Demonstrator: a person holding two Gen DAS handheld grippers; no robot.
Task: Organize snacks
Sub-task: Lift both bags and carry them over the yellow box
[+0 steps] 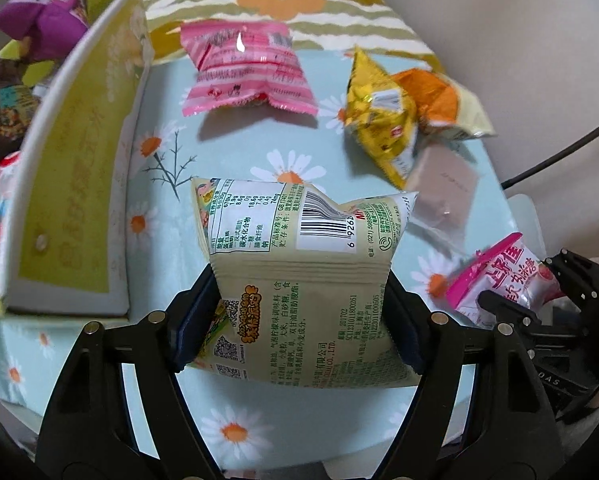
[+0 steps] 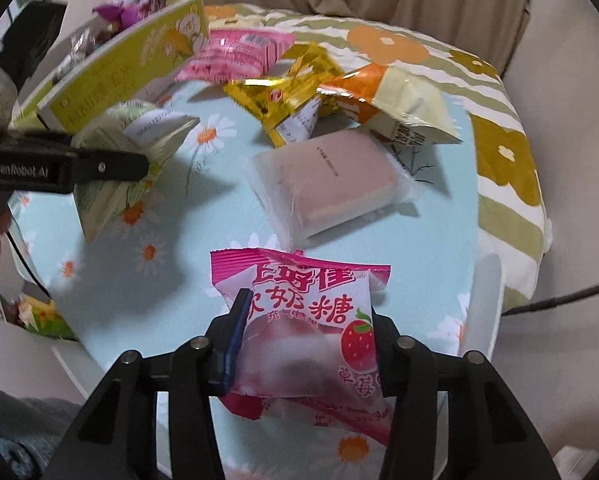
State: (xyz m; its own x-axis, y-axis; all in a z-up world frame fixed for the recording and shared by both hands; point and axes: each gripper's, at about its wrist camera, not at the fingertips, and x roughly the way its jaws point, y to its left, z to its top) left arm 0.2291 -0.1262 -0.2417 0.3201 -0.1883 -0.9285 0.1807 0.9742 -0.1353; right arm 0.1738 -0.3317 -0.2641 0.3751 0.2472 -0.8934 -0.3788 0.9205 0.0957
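Closest to us, the left gripper (image 1: 299, 320) is clamped on a pale green snack bag (image 1: 299, 264), both blue pads pressed into its sides; the bag's lower edge is hidden behind the linkage. Left of that gripper stands the yellow-green box (image 1: 71, 184), its open top cut off by the fisheye rim, with a purple packet (image 1: 39, 16) and blurred wrappers inside that we cannot identify. Under everything lies the daisy tablecloth (image 1: 227, 152). Ahead of the left gripper lies a pink striped packet (image 1: 243, 68); ahead-right, a gold packet (image 1: 375, 120) touches an orange-cream packet (image 1: 439, 100), overlap unclear. Near them lies a clear-wrapped brown block (image 2: 331, 176), print too small to read. Our right gripper (image 2: 303, 344) is clamped on a pink strawberry candy bag (image 2: 303, 320), held above the cloth; its bottom is hidden by the fingers.
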